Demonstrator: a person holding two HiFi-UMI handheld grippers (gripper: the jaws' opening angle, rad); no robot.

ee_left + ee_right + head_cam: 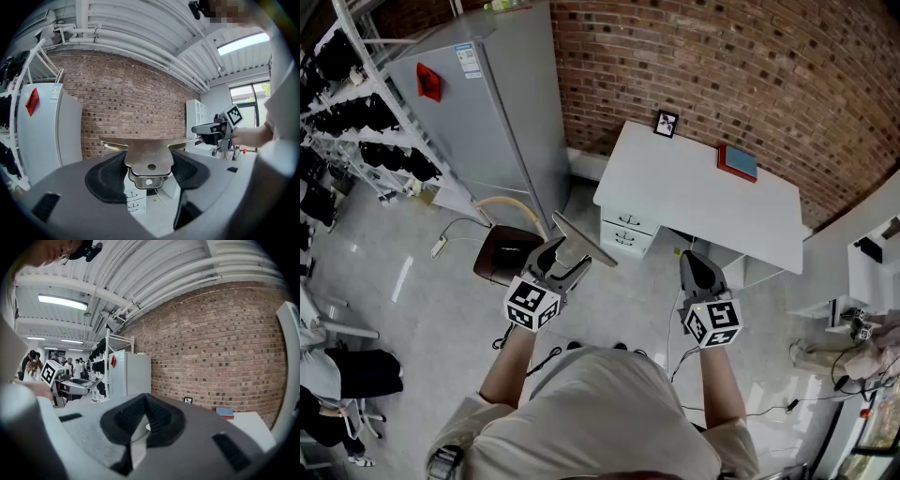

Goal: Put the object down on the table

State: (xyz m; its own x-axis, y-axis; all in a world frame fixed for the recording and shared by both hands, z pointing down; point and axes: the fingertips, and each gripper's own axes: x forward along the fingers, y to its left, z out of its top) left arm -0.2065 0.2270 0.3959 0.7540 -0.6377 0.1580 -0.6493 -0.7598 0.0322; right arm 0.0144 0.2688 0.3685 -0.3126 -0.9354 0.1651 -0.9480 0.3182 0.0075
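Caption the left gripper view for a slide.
Left tool grips a flat metal plate by its holed tab, facing a brick wall, with a grey cabinet at left.

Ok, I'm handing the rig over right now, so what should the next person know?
Left tongs: shut on the metal plate, held in the air above the floor, short of the white table.
Right tongs: shut, empty.
Table: a small frame and a red-and-blue book sit along its far edge.
Done: the plate is gripped.
Left: carry it over the table, set it down, release.
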